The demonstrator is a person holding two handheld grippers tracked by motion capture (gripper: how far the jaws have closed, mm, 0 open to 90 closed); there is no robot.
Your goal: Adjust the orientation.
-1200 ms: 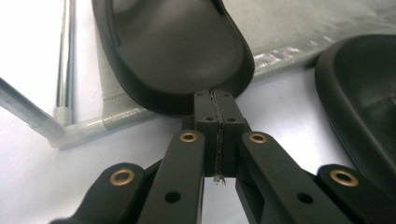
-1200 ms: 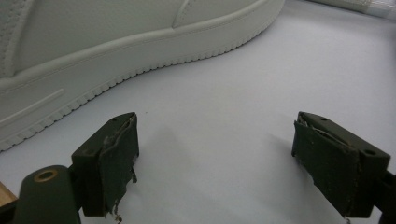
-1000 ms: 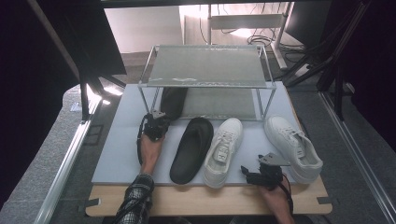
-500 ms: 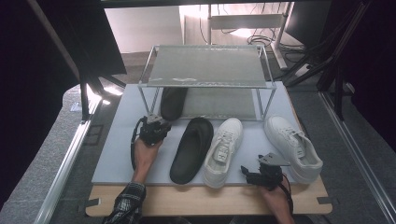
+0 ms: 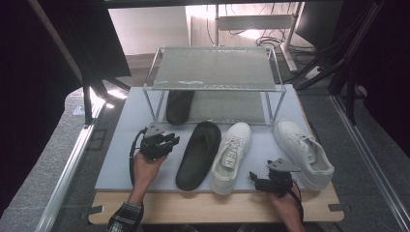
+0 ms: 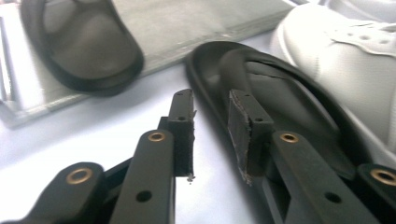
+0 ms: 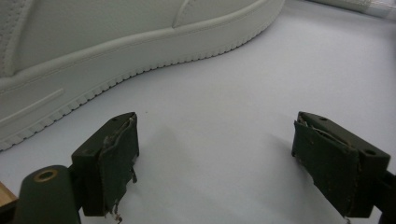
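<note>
My left gripper [image 5: 170, 140], held in a hand, hovers over the grey mat [image 5: 121, 145] left of a black slipper [image 5: 198, 154]. In the left gripper view its jaws [image 6: 212, 122] stand a little apart; they have just been opening and nothing is between them. That slipper [image 6: 285, 93] lies just right of them. A second black slipper [image 5: 179, 106] [image 6: 79, 42] rests on the rack's lower shelf. My right gripper [image 5: 256, 181] sits low at the mat's near edge, between two white sneakers [image 5: 232, 150] [image 5: 302, 152]. Its jaws [image 7: 215, 149] are wide open, and a sneaker's sole [image 7: 116, 42] runs past them.
A two-level metal rack [image 5: 212, 67] stands at the back of the mat, with a bare mesh top shelf. A wooden table edge [image 5: 203, 208] runs along the front. Dark frame posts [image 5: 87, 96] and cables surround the table.
My left gripper has drawn back from the rack toward the near side. The right gripper and all the shoes have stayed where they were.
</note>
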